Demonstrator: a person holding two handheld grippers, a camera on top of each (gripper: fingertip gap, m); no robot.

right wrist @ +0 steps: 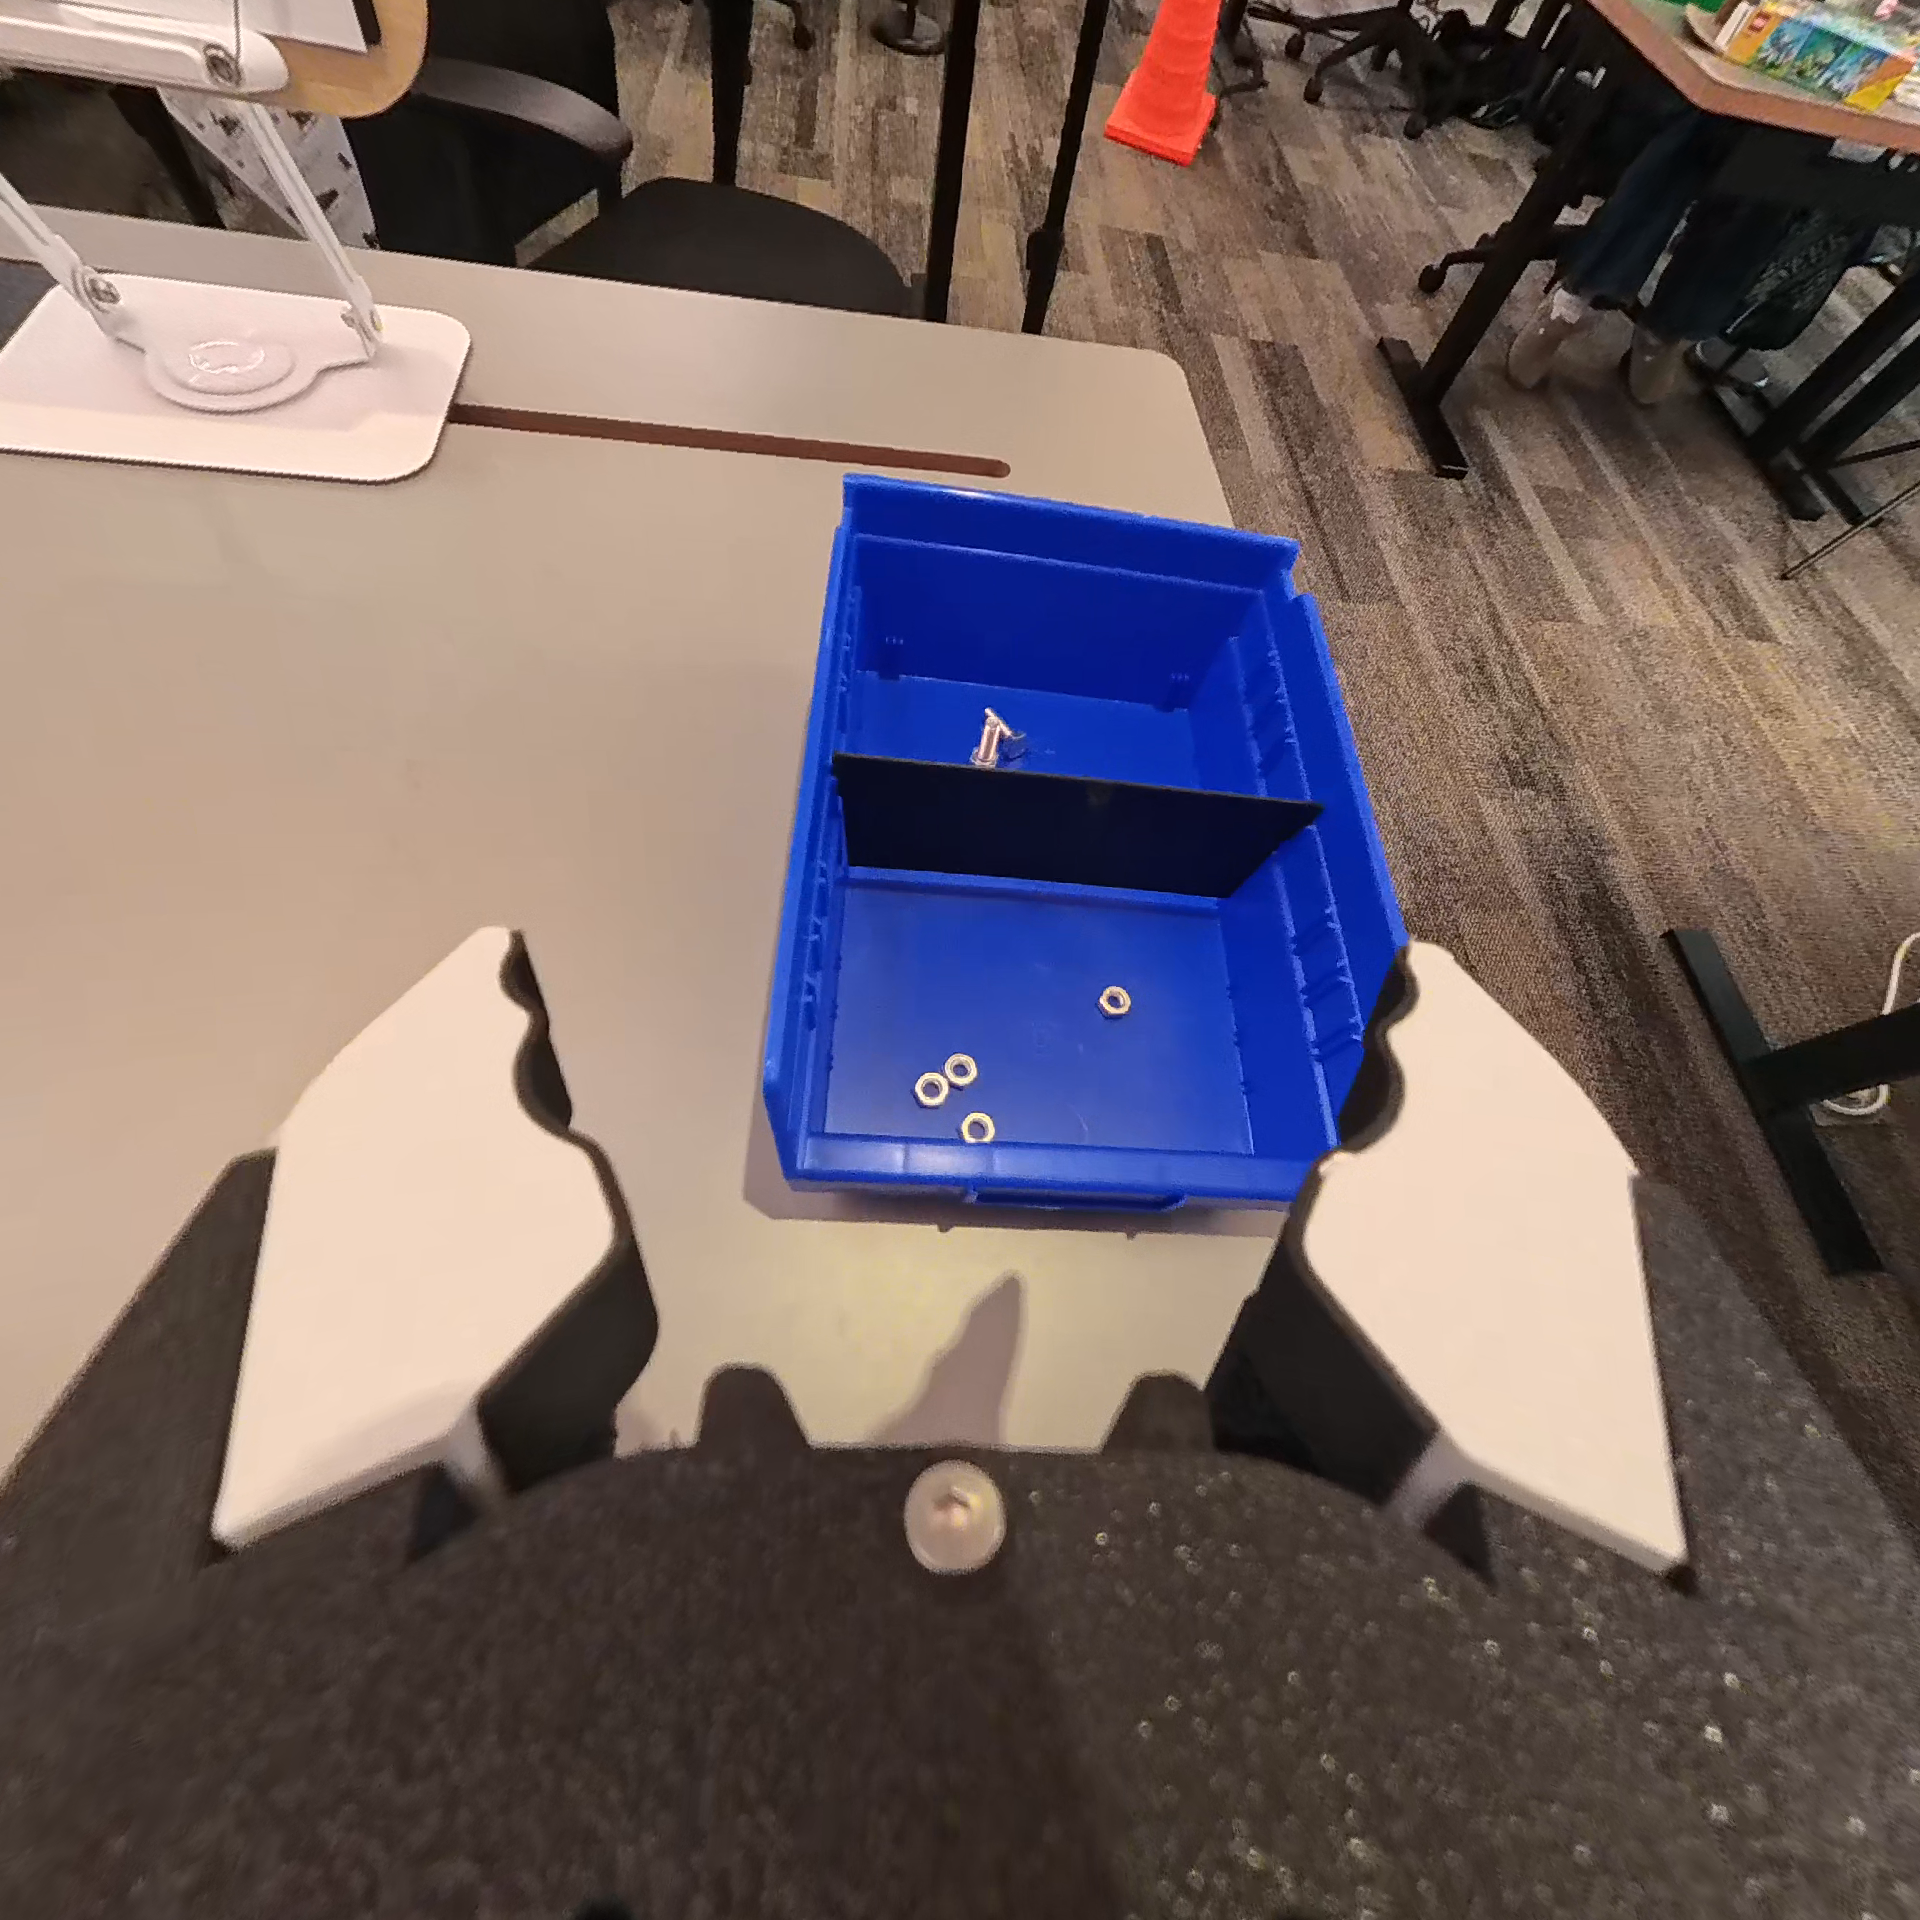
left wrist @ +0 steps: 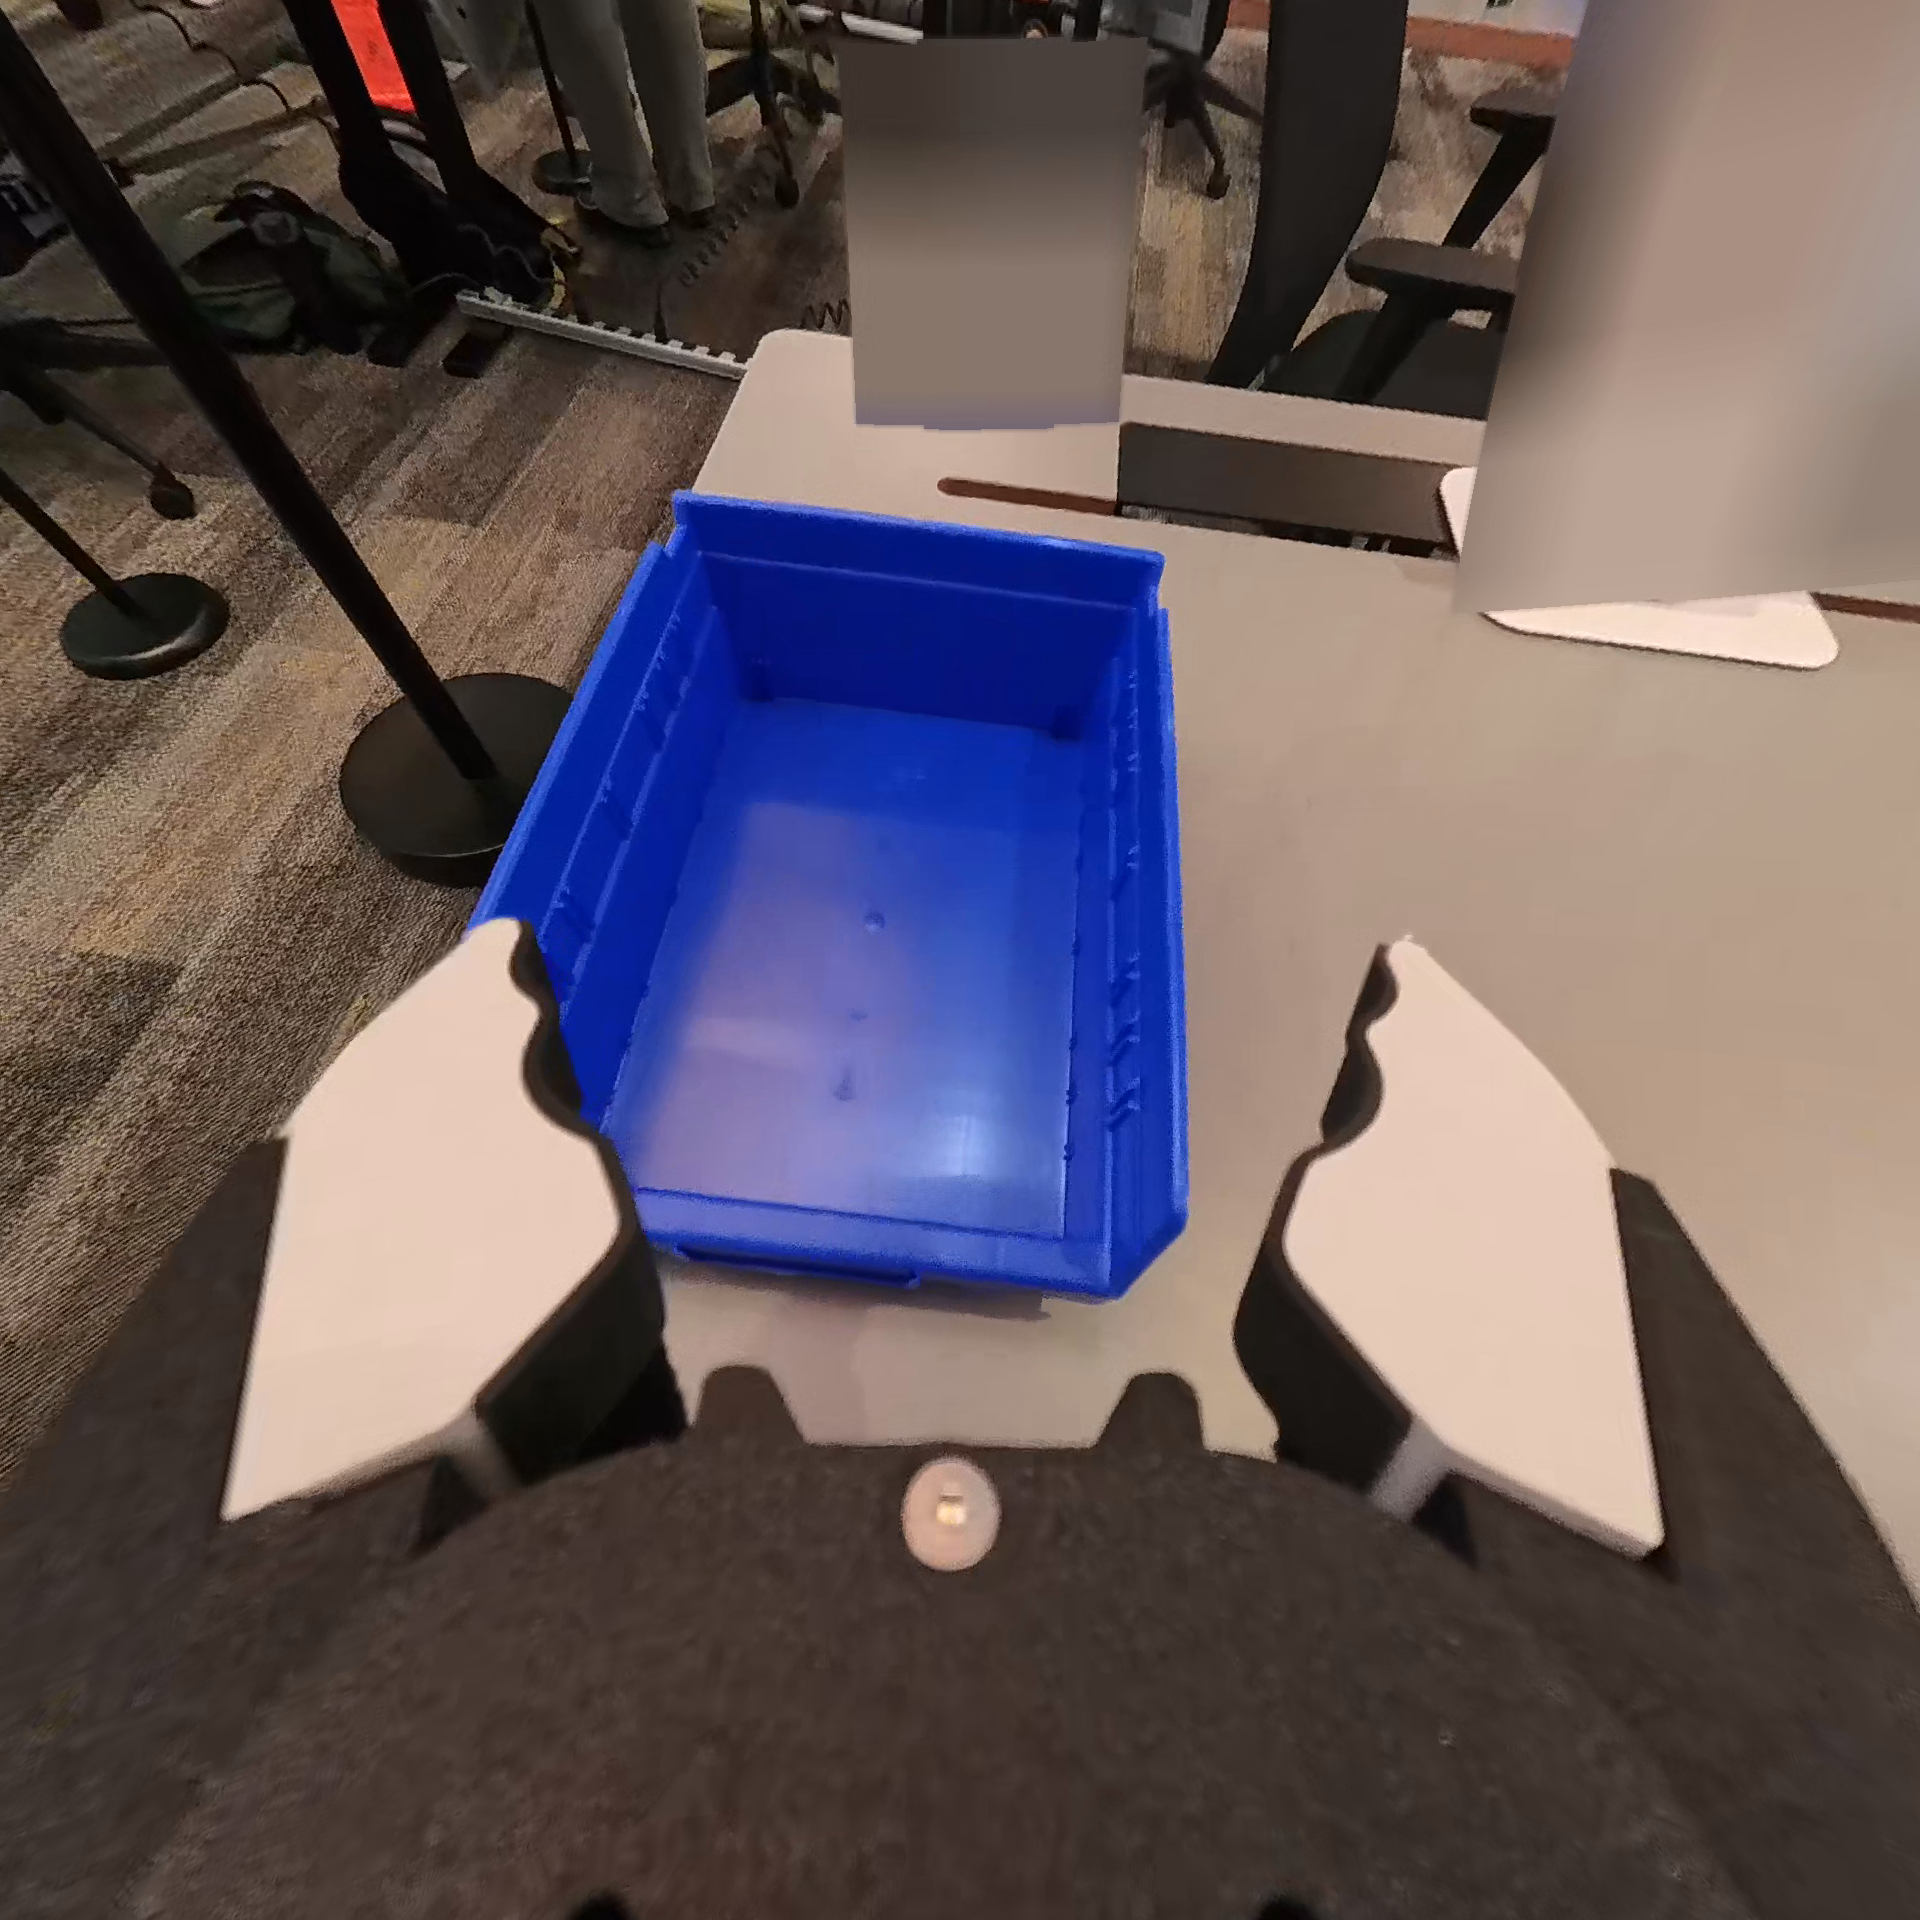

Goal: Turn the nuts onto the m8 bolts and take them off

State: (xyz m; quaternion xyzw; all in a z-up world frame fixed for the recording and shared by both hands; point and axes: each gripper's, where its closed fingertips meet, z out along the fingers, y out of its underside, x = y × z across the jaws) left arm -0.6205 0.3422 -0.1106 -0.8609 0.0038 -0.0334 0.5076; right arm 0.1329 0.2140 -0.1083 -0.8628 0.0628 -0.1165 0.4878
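Glossy blue plastic bin [right wrist: 1049, 613]; shiny metal nuts [right wrist: 958, 1070]; matt black divider [right wrist: 1060, 836]; smooth grey table [right wrist: 416, 727].

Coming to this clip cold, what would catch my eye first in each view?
In the right wrist view, a divided blue bin on the grey table stands out: four loose nuts in its near compartment, a bolt behind the black divider. The left wrist view shows a bare blue bin. Both tongs gape open, holding nothing.

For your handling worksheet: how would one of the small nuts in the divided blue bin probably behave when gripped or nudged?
Each nut looks metal, so probably stiff and hard. Lying flat on the bin floor, it would likely slide, not roll. Small and shiny, it may slip from wide fingers.
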